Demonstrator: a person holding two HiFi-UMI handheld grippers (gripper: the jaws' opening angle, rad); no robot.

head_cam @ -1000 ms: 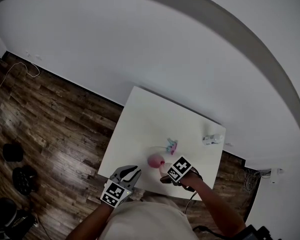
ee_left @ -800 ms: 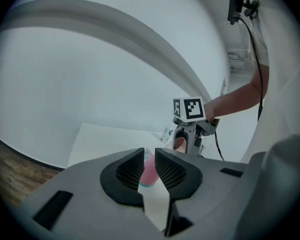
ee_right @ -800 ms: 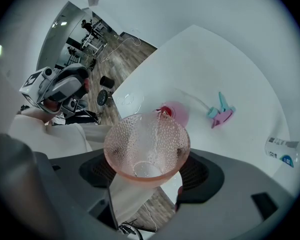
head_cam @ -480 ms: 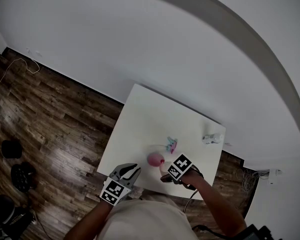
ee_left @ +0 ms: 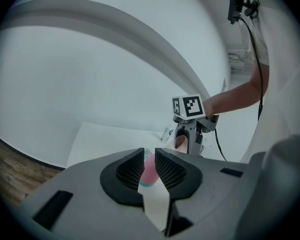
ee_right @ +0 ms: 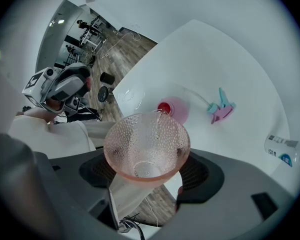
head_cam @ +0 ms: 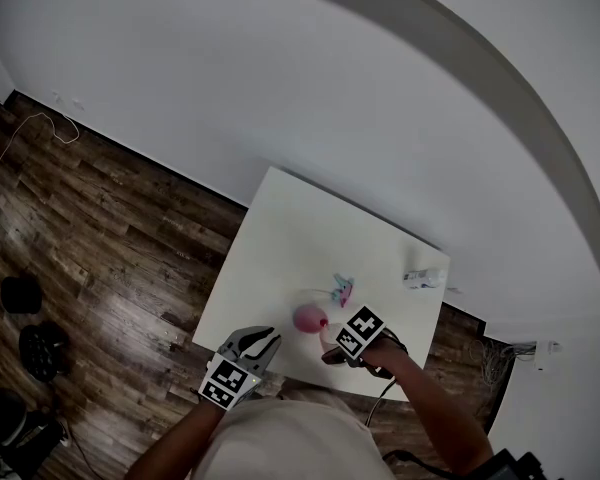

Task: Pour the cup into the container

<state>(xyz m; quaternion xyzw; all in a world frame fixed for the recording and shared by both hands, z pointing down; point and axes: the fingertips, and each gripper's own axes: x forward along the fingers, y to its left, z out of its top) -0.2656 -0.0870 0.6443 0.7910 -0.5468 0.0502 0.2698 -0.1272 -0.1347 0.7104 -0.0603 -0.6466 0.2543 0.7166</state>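
Right gripper (ee_right: pixel 147 170) pinching tilted cup (ee_right: pixel 146 145) above pink container (ee_right: pixel 173 108); left gripper (ee_left: pixel 149 167) slightly spread, empty.

White square table (head_cam: pixel 280 238) is standing on dark wood plank floor (head_cam: pixel 110 238), its far edge sitting close to a plain white wall (head_cam: pixel 280 78). Small clear bottle (head_cam: pixel 423 278) with a white label is lying on its side near the table's right edge, also showing in the right gripper view (ee_right: pixel 285 150). Teal and pink plastic thing (head_cam: pixel 343 289) is lying mid-table, well apart from the bottle; can't tell what it is. Thin white cable (head_cam: pixel 25 146) is trailing over the floor far left. Two black objects (head_cam: pixel 22 294) (head_cam: pixel 42 351) are sitting on the floor at left, too dark to identify.
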